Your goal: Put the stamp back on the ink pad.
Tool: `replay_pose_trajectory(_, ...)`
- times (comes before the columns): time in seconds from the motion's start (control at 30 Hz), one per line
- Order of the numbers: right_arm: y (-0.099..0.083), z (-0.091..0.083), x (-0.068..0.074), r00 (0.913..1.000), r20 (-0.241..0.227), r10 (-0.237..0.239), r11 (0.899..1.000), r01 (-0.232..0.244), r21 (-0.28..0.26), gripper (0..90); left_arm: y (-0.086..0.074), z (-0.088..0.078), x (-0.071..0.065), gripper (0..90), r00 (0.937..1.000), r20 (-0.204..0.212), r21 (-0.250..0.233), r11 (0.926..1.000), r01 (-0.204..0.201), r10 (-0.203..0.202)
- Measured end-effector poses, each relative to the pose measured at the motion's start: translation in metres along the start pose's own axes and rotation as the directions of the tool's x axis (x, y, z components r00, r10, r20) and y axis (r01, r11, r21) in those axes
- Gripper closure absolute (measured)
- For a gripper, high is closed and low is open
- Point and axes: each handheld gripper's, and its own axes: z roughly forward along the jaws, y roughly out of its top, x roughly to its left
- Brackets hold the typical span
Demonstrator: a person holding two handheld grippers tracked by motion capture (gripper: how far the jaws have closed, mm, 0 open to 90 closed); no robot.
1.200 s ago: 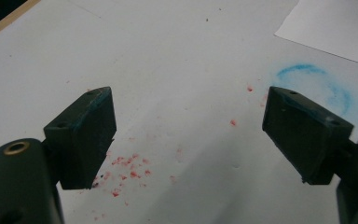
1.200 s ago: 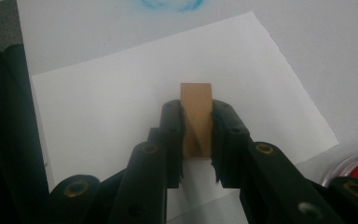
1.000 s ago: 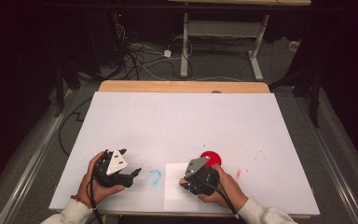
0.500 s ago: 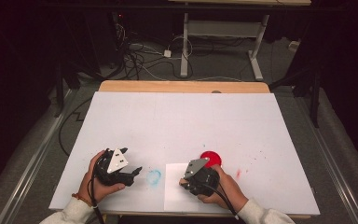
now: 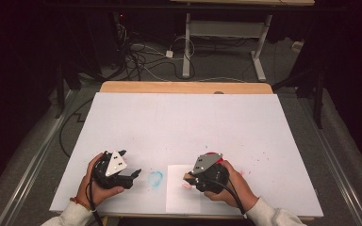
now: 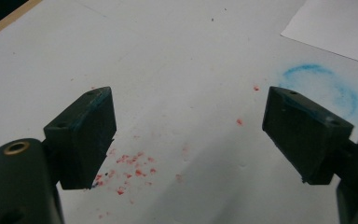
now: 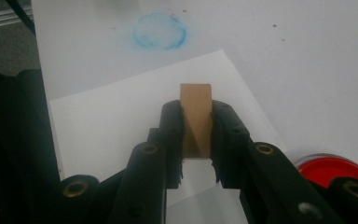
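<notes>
My right gripper (image 5: 187, 177) is shut on a small flat wooden block (image 7: 196, 116), which stands upright between the jaws. It hovers low over a white paper sheet (image 5: 181, 197) near the table's front edge. A red round disc (image 7: 333, 168) lies just behind that gripper, and in the high view the red disc (image 5: 213, 154) is mostly hidden under the gripper's grey plate. My left gripper (image 5: 135, 174) rests to the left of the sheet, pointing right, and in its own view the left gripper (image 6: 186, 100) stands wide open with nothing between the jaws.
A blue ring-shaped stain (image 5: 155, 178) marks the white tabletop (image 5: 184, 122) between the two grippers. Red specks (image 6: 130, 170) are scattered below the left jaws. A wooden strip (image 5: 184, 87) runs along the far edge, with cables on the floor beyond.
The right gripper has shifted slightly, so its plate now covers more of the red disc. The left gripper has barely moved.
</notes>
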Motion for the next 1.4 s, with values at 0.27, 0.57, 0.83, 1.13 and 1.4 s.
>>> replay_pose_trajectory(0.27,-0.001,-0.018,-0.008,0.9993,0.029,0.022,0.999,-0.021,-0.043,75.8,0.000,-0.002,-0.002,17.0,1.0000,-0.004,0.003,1.0000,-0.003,0.003)
replay_pose_trajectory(0.57,-0.004,-0.027,-0.018,0.9968,0.064,0.049,0.998,-0.045,-0.050,75.8,0.000,-0.003,-0.003,16.9,1.0000,-0.004,0.003,1.0000,-0.004,0.004)
replay_pose_trajectory(0.83,-0.014,-0.034,-0.037,0.9888,0.111,0.100,0.994,-0.095,-0.049,75.8,0.000,-0.002,-0.003,16.9,1.0000,0.000,0.008,0.9999,-0.008,0.008)
replay_pose_trajectory(1.13,-0.026,-0.036,-0.058,0.9749,0.160,0.155,0.988,-0.152,-0.032,75.8,0.000,-0.002,-0.003,17.0,1.0000,0.000,0.007,1.0000,-0.006,0.006)
replay_pose_trajectory(1.4,-0.033,-0.033,-0.067,0.9663,0.183,0.181,0.983,-0.181,-0.018,75.7,0.000,-0.002,-0.003,17.0,1.0000,-0.001,0.008,0.9999,-0.009,0.009)
